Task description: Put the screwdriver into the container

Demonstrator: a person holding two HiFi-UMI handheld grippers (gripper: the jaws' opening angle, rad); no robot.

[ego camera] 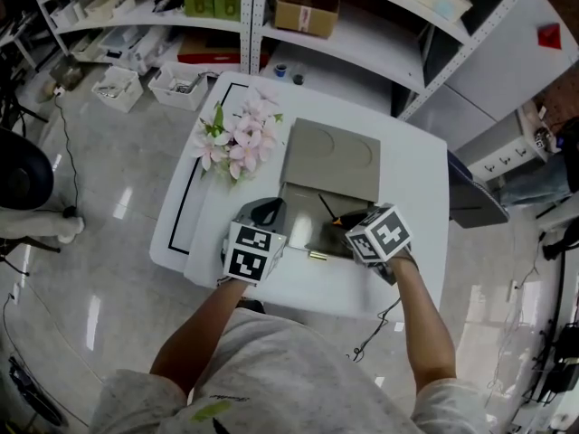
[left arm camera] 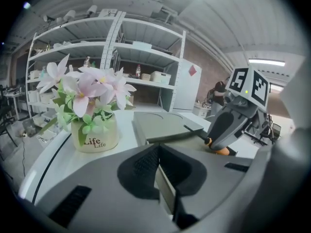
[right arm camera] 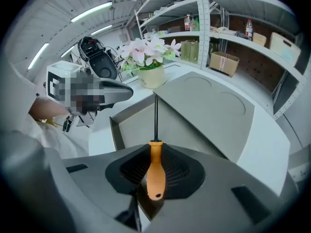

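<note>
The grey container (ego camera: pixel 300 208) lies open on the white table, its lid (ego camera: pixel 333 159) folded back. My right gripper (ego camera: pixel 348 229) is shut on the screwdriver's orange handle (right arm camera: pixel 154 171). The black shaft (right arm camera: pixel 155 118) points forward and down over the container's floor (right arm camera: pixel 138 127); whether the tip touches anything is unclear. The left gripper view shows that handle (left arm camera: pixel 221 151) under the right gripper (left arm camera: pixel 228 127). My left gripper (ego camera: pixel 265 217) sits at the container's near left corner, its jaws closed on the thin edge of the container's wall (left arm camera: pixel 165 191).
A pot of pink flowers (ego camera: pixel 237 138) stands left of the lid. A small brass-coloured piece (ego camera: pixel 318 256) lies on the table in front of the container. Shelving with boxes (ego camera: pixel 308 7) rises beyond the table. A black line (ego camera: pixel 185 197) runs along the table's left side.
</note>
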